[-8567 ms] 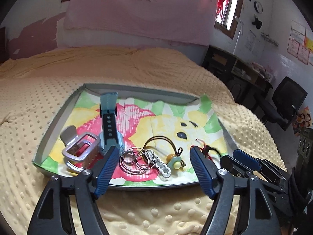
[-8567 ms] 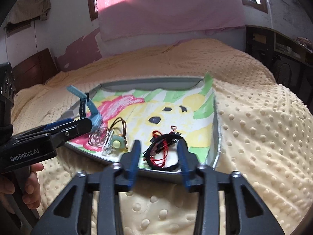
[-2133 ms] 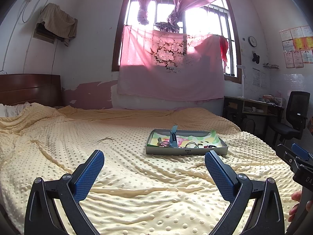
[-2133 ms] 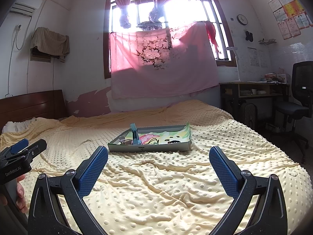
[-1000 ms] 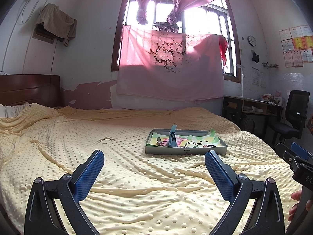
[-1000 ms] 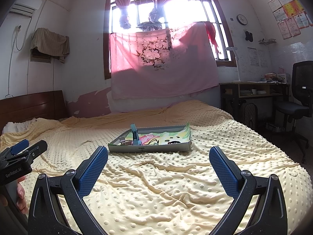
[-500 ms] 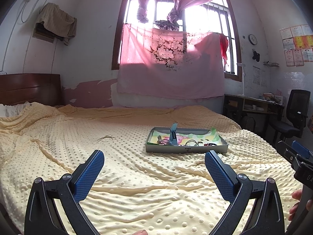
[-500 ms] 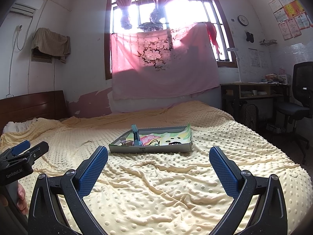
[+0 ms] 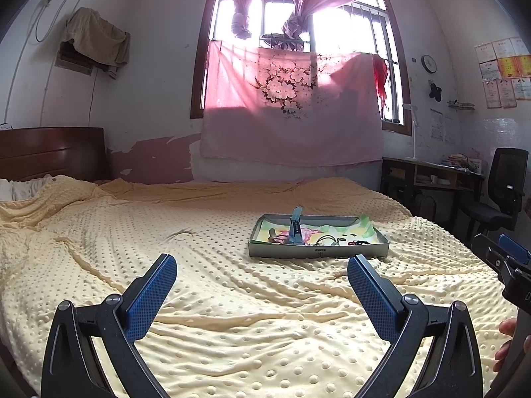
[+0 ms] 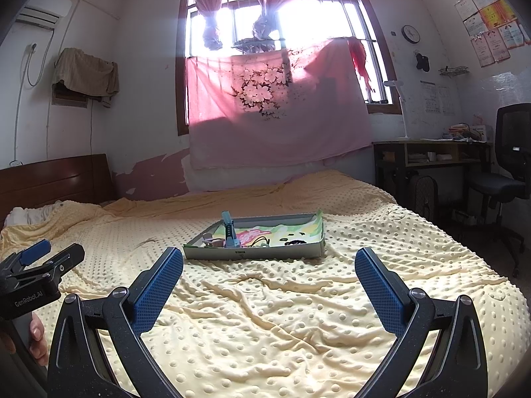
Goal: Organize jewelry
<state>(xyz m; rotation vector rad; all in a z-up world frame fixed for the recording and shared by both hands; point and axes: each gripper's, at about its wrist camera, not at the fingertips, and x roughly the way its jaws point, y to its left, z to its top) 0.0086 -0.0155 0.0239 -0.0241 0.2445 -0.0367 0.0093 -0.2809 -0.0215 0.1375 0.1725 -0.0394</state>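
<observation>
A grey tray point(image 9: 318, 251) with a colourful cartoon lining sits on the yellow dotted bedspread, far ahead of both grippers; it also shows in the right wrist view point(image 10: 255, 252). In it stand a blue watch strap point(image 9: 295, 227) point(image 10: 229, 229) and small jewelry: rings, a hair tie and a dark bracelet point(image 9: 358, 242). My left gripper point(image 9: 262, 282) is wide open and empty, held above the bed well short of the tray. My right gripper point(image 10: 268, 275) is wide open and empty too.
The yellow bedspread point(image 9: 132, 232) is rumpled in front of the tray. A wooden headboard point(image 9: 49, 152) is at the left. A desk point(image 10: 431, 156) and a black office chair point(image 10: 507, 165) stand at the right beside the bed.
Since 8.6 s ago both grippers have pulled far back from the tray and opened wide. In the last second they have hardly moved.
</observation>
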